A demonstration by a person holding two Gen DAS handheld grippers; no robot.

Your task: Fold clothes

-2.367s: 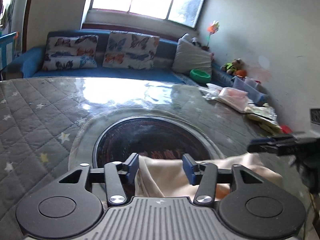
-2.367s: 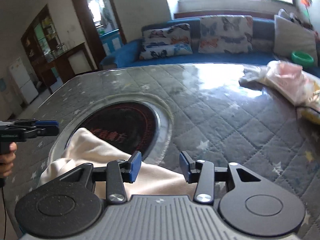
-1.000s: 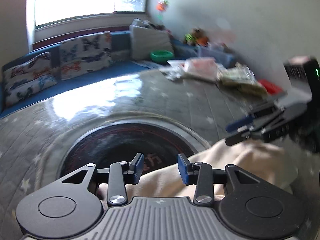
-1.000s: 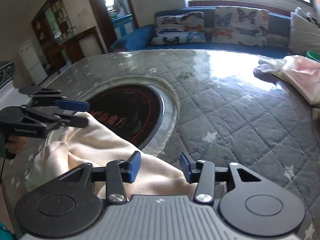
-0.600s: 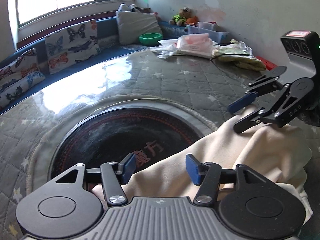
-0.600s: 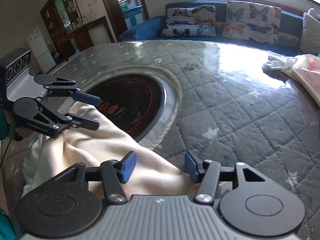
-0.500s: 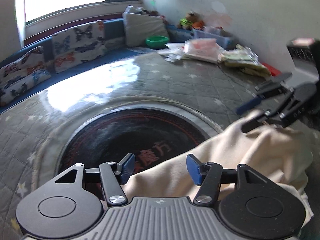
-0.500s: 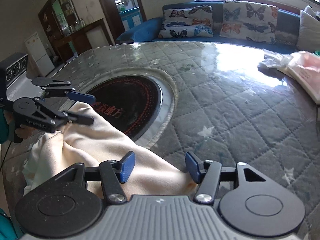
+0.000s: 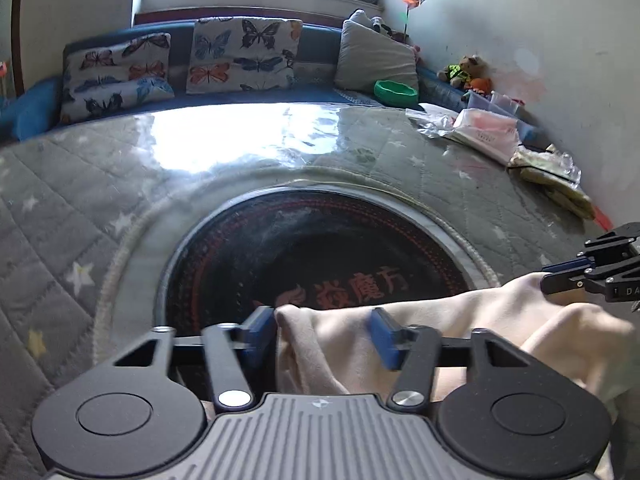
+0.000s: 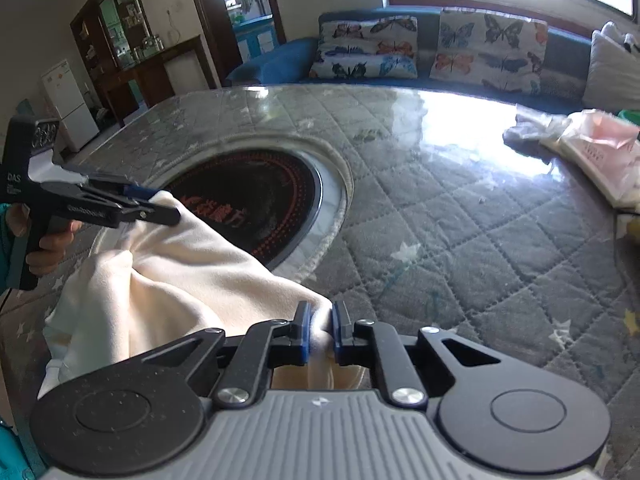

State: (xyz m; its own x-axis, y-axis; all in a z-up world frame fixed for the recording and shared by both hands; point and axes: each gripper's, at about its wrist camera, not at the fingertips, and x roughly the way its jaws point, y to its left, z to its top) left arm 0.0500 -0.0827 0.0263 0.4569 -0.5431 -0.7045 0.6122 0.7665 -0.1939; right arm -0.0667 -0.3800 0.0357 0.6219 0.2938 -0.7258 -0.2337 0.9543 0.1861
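A cream cloth (image 9: 472,328) lies bunched near the front of the quilted grey table, over the edge of the round black cooktop (image 9: 312,256). In the left wrist view my left gripper (image 9: 324,332) has its jaws apart around a fold of the cloth, blurred. In the right wrist view my right gripper (image 10: 319,330) is shut on the cloth's near corner (image 10: 320,334). The cloth (image 10: 168,276) stretches left to my left gripper (image 10: 156,204). The right gripper's tip (image 9: 560,276) touches the cloth at the right edge of the left wrist view.
A blue sofa (image 9: 320,88) with butterfly cushions (image 9: 244,56) runs behind the table. Plastic-bagged items (image 9: 488,132) and a yellow bundle (image 9: 556,176) lie at the table's far right. A green bowl (image 9: 394,92) sits on the sofa. Cabinets and a fridge (image 10: 68,104) stand far left.
My right gripper has closed on the cloth's near corner. My left gripper's jaws have narrowed around the cloth's other end. The cloth is pulled tauter between them.
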